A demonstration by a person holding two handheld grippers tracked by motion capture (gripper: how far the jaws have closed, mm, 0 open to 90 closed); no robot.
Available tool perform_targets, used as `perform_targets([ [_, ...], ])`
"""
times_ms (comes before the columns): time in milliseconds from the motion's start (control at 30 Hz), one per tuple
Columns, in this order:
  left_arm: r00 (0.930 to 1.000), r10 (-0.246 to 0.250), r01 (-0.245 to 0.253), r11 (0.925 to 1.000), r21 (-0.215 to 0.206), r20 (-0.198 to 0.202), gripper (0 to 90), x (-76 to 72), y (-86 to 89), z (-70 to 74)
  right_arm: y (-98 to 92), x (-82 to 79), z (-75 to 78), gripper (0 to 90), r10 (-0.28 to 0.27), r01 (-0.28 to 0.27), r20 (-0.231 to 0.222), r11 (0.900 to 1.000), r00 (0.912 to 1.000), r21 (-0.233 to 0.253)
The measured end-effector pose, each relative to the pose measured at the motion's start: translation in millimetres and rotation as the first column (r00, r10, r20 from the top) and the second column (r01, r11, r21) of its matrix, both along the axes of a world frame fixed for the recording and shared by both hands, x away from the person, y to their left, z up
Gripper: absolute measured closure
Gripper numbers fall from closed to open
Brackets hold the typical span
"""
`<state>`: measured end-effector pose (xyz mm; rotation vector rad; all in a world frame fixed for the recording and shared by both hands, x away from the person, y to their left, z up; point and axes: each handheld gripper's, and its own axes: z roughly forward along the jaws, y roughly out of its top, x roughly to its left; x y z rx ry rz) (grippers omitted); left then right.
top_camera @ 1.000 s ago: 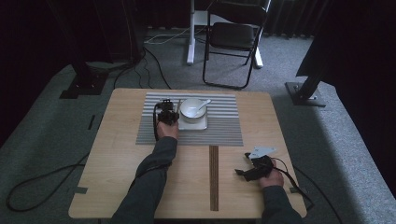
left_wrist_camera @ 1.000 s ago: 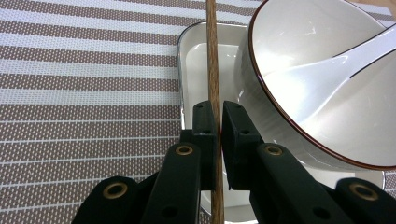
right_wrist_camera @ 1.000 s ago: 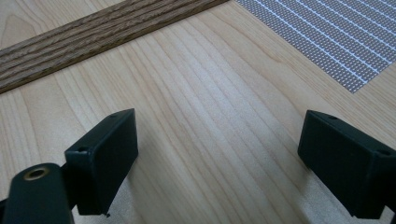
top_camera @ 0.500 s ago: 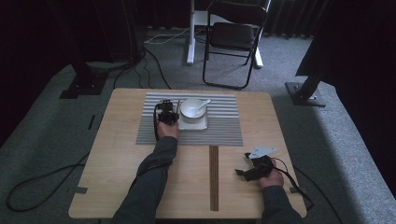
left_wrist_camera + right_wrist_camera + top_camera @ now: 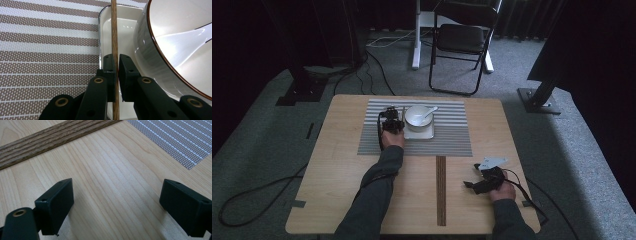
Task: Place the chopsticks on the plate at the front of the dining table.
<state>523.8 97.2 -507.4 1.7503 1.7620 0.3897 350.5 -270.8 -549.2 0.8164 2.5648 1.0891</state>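
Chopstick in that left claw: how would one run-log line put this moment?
left claw: shut on chopstick | beside bowl, over tray | right claw: open, holding nothing, above table

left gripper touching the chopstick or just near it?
Touching. In the left gripper view the left gripper has both jaws closed against the sides of the chopstick, no gap, with the stick running over the plate beside the bowl.

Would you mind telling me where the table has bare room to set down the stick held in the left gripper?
The striped mat is free right of the white tray, and bare wood lies left of the dark inlay strip. It is crowded where the left gripper holds the stick beside the bowl.
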Motion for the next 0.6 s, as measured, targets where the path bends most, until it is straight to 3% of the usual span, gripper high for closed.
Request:
perform_targets([
  [600,1.0000,0.003,-0.003,0.9994,-0.036,-0.002,84.0,-1.0,-6.0,-1.2,0.0,0.0,0.0,11.6,0.000,0.000,0.000,1.000,1.0000,0.000],
])
